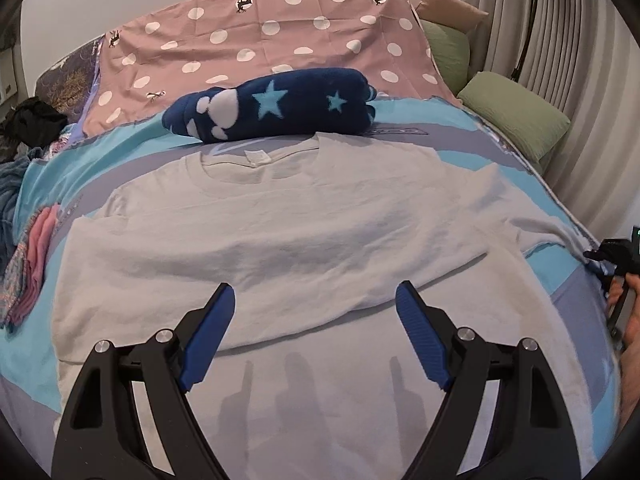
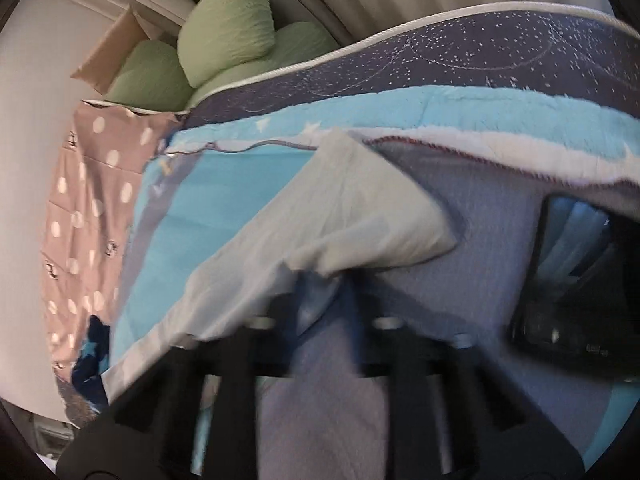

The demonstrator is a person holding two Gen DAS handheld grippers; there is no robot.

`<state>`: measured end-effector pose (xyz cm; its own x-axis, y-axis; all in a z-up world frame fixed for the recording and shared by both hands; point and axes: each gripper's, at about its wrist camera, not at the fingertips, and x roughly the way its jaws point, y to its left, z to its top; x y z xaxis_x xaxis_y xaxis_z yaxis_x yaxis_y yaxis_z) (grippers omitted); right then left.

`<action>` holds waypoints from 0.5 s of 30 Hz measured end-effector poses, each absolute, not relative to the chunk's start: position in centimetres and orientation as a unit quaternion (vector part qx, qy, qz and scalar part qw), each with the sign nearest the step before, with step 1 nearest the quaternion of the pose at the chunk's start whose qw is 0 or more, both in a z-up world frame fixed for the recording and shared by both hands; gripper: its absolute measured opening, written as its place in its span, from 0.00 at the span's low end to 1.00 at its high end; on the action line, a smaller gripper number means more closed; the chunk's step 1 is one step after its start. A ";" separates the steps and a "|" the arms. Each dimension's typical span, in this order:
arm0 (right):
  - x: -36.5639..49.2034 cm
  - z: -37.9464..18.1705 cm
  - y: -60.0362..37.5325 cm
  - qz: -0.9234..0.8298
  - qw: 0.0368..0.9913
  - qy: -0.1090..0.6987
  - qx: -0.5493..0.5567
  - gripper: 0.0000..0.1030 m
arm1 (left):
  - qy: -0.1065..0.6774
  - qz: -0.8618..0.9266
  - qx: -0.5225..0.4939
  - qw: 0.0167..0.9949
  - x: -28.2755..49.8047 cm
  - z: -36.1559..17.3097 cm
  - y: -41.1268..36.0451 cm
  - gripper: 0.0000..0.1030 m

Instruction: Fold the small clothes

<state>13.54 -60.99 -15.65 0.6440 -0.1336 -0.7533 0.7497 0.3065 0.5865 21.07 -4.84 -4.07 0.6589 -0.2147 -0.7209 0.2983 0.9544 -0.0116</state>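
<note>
A white t-shirt (image 1: pixel 280 240) lies flat on the bed, collar away from me, its lower part folded up across the body. My left gripper (image 1: pixel 316 292) hovers over the shirt's near half, open, with nothing between its blue pads (image 1: pixel 208 332). My right gripper (image 1: pixel 616 260), held by a hand, shows at the bed's right edge. In the blurred right wrist view the right gripper (image 2: pixel 320 292) sits at the shirt's right sleeve (image 2: pixel 360 208), its jaws together with the sleeve's near edge lying at the fingertips.
A rolled navy star blanket (image 1: pixel 280 108) lies just beyond the collar, on a pink dotted cloth (image 1: pixel 260 40). Green pillows (image 1: pixel 516 112) line the right side. Folded pink clothes (image 1: pixel 32 264) sit at the left edge. A dark flat device (image 2: pixel 580 280) lies right of the sleeve.
</note>
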 end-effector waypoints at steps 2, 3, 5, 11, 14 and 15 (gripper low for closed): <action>14.0 -14.9 -60.8 -0.282 0.754 0.301 0.511 0.06 | 0.390 -0.133 0.060 0.909 21.5 -4.4 -4.3 0.80; 14.3 -14.0 -60.2 -0.271 0.763 0.298 0.505 0.06 | 0.392 -0.131 0.058 0.909 21.7 -4.6 -4.0 0.80; 14.8 -11.7 -58.7 -0.241 0.792 0.288 0.482 0.06 | 0.398 -0.125 0.043 0.908 22.3 -4.9 -2.9 0.80; 19.9 -2.4 -44.1 -0.042 0.896 0.271 0.350 0.06 | 0.390 -0.121 0.003 0.913 22.8 -4.7 -0.5 0.80; 22.2 -0.2 -35.4 0.074 0.912 0.281 0.288 0.06 | 0.387 -0.121 -0.011 0.914 22.5 -4.7 0.7 0.80; 22.5 0.0 -32.5 0.111 0.912 0.290 0.267 0.06 | 0.388 -0.123 -0.017 0.913 22.3 -4.7 1.2 0.80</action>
<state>22.49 -32.52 0.00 0.8073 0.3578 -0.4692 -0.0482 0.8325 0.5519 22.27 1.21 -4.70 0.6695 -0.2372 -0.7039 0.2116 0.9693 -0.1254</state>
